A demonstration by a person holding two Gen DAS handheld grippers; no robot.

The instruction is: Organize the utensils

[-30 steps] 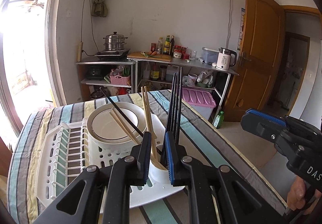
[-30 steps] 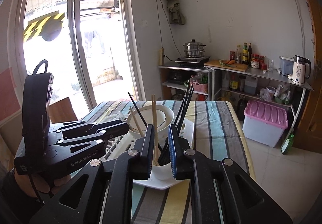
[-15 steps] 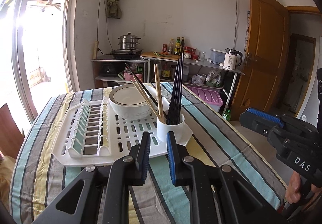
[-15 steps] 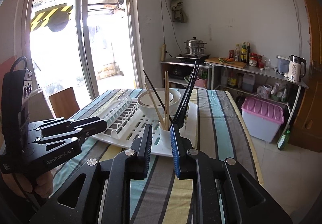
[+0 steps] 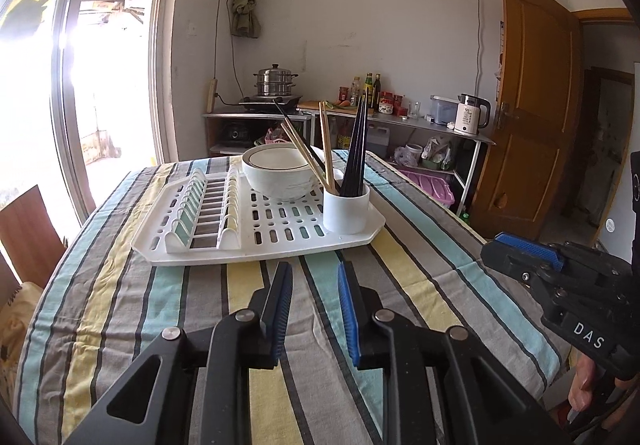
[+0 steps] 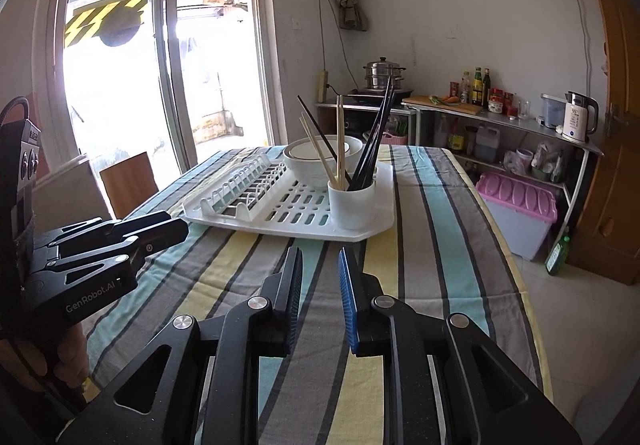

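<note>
With the chopsticks (image 5: 354, 149) standing in the white holder cup (image 5: 346, 211) on the drying rack (image 5: 256, 241), both grippers hang near over the tabletop (image 5: 404, 269), the left gripper (image 5: 314, 309) opening with nothing between its fingers, the right gripper (image 6: 320, 301) slightly parted and holding nothing.

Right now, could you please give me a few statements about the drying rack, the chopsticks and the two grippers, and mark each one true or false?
1. The chopsticks stand in the white cup. True.
2. The white bowl sits on the tablecloth beside the drying rack. False: it sits on the rack, behind the cup.
3. The left gripper holds a chopstick. False: nothing is between its fingers, and its jaws are opening.
4. The right gripper is empty. True.
5. The rack's plate slots hold plates. False: they are empty.
</note>
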